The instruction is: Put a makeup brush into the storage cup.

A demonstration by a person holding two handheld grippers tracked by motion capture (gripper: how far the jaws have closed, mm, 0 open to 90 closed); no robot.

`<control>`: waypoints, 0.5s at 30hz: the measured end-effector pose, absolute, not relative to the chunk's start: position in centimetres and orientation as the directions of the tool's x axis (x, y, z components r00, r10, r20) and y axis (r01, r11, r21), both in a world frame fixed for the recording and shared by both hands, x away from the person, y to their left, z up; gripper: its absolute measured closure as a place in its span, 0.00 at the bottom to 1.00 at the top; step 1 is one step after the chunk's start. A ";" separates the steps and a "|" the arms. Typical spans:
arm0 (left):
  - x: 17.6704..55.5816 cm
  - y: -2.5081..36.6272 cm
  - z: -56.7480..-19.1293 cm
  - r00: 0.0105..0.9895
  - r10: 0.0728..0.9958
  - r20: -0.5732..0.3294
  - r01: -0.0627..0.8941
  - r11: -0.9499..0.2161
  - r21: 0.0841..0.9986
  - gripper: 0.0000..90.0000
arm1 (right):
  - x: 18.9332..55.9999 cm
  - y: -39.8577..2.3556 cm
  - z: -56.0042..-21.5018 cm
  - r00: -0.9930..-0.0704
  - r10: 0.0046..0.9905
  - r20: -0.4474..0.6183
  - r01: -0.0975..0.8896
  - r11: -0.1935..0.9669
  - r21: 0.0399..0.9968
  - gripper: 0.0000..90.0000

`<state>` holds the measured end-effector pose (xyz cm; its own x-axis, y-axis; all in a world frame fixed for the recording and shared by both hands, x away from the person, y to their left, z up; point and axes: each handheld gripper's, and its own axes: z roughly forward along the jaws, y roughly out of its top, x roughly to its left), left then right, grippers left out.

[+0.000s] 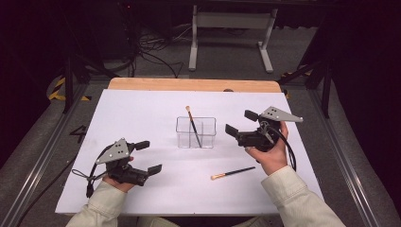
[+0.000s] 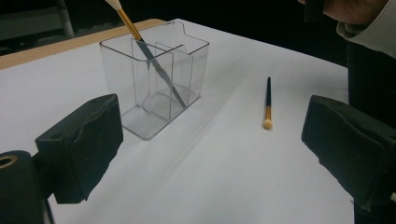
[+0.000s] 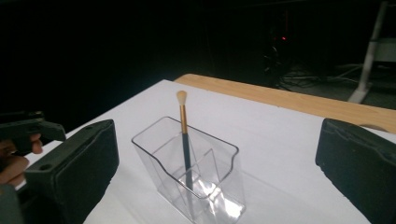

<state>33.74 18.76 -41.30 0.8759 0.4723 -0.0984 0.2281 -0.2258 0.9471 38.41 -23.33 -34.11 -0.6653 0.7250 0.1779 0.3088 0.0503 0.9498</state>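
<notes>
A clear plastic organiser [image 1: 206, 124] with several compartments stands at the middle of the white table top [image 1: 142, 109]. One makeup brush [image 1: 191, 119] leans in it, bristles up. A second brush [image 1: 232, 173] lies flat in front of it to the right, pale tip pointing left. My left gripper [image 1: 148, 156] is at the near left, open and holding nothing. Right of the organiser, my right gripper [image 1: 241, 122] is also open and holds nothing. In the left gripper view I see the organiser [image 2: 187, 60], its brush [image 2: 133, 30] and the lying brush [image 2: 268, 105]. The right gripper view faces the organiser [image 3: 154, 154] and brush [image 3: 183, 126].
A wooden strip [image 1: 194, 85] runs along the table's far edge. Behind it are a white metal stand [image 1: 231, 28] and cables on the floor [image 1: 151, 52]. Metal rails flank the table. The other hand's gripper [image 3: 23, 130] shows at the left of the right gripper view.
</notes>
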 end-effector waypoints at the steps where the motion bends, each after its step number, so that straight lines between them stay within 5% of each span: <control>1: 33.7 18.8 -41.3 0.876 0.473 -0.099 0.228 -0.225 0.947 0.07 | 38.3 -23.4 -34.1 -0.660 0.733 0.164 0.310 0.068 0.948 0.00; 15: 33.7 19.1 -41.2 0.872 0.481 -0.093 0.227 -0.229 0.946 0.07 | 36.9 -24.0 -32.7 -0.742 0.670 -0.019 0.224 0.274 0.935 0.13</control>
